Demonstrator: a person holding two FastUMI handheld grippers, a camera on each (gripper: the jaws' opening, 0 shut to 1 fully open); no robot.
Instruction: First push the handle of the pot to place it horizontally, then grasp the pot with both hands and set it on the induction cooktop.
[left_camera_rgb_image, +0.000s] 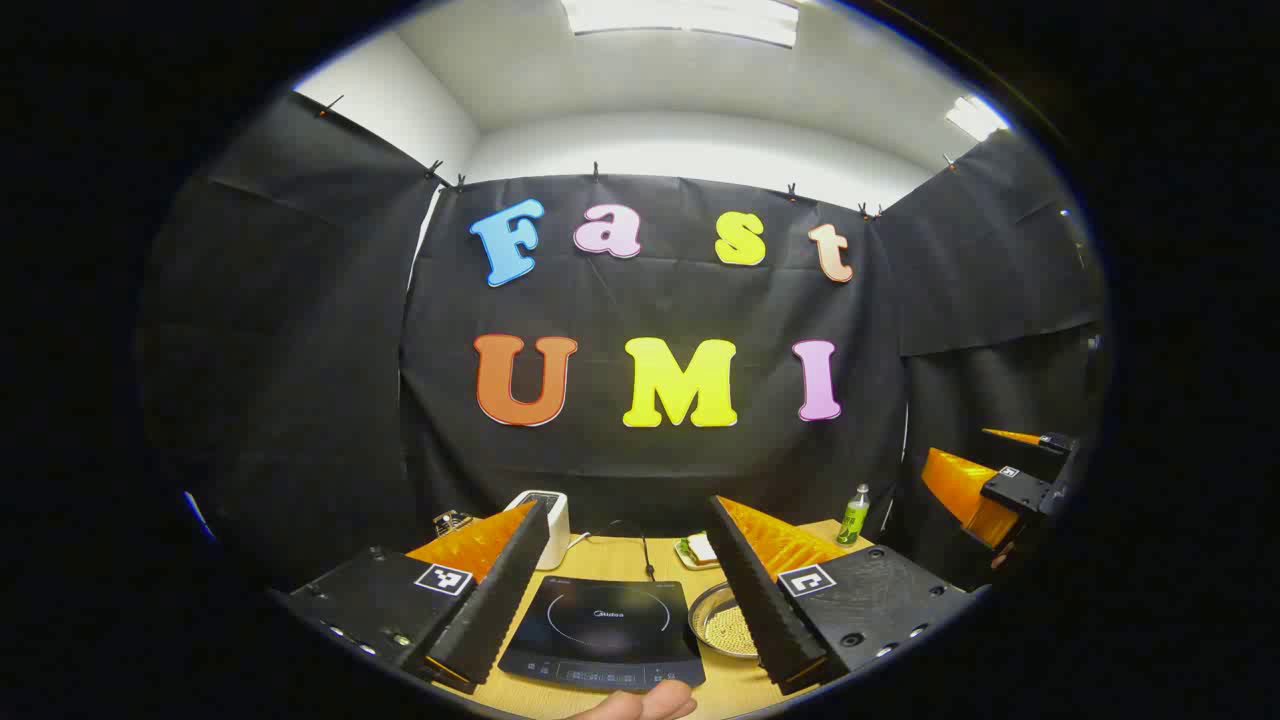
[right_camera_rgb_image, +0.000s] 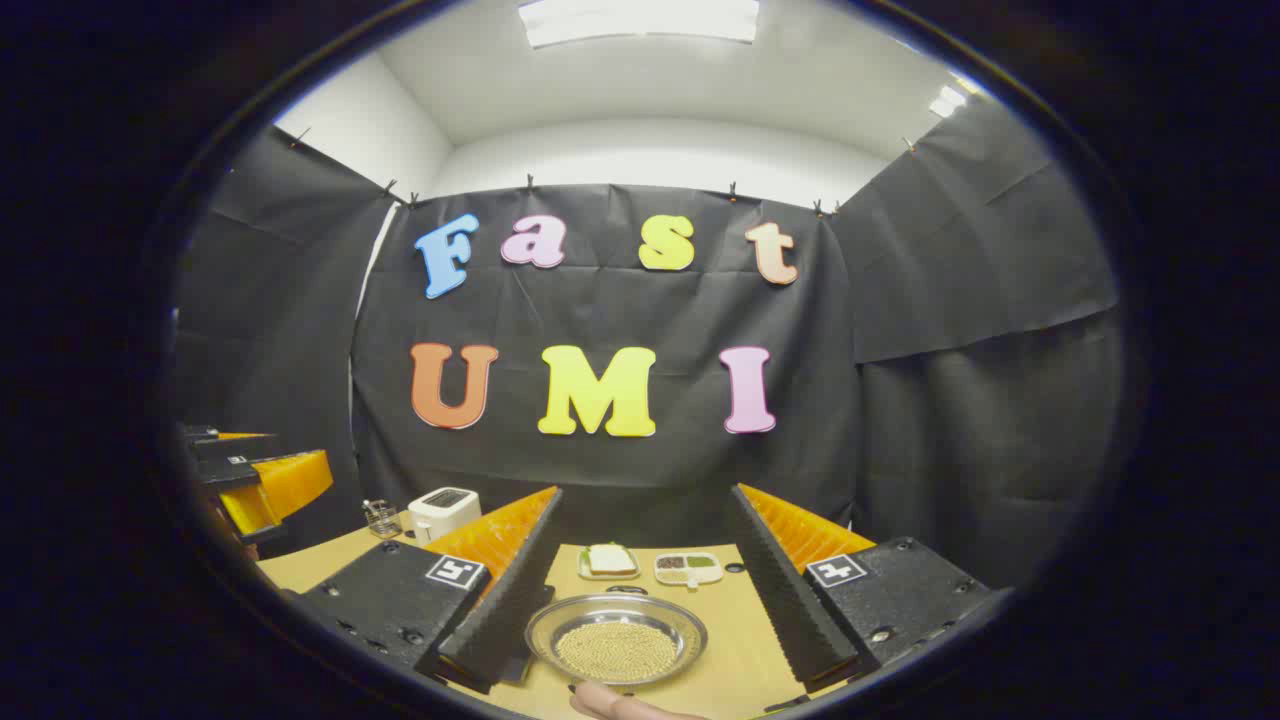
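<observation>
Claws, left (left_camera_rgb_image: 622, 590) and right (right_camera_rgb_image: 640, 590), both released above the cooktop (left_camera_rgb_image: 605, 632); my pot (right_camera_rgb_image: 617, 637) untouched, beside it, every step pending.

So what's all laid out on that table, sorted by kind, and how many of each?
Cooker: 1, cooktop
Toaster: 1
Pans: 1, pot
Food plates: 2, sandwich plate, divided dish
Bottles: 1
Wire racks: 1
Total: 7
</observation>
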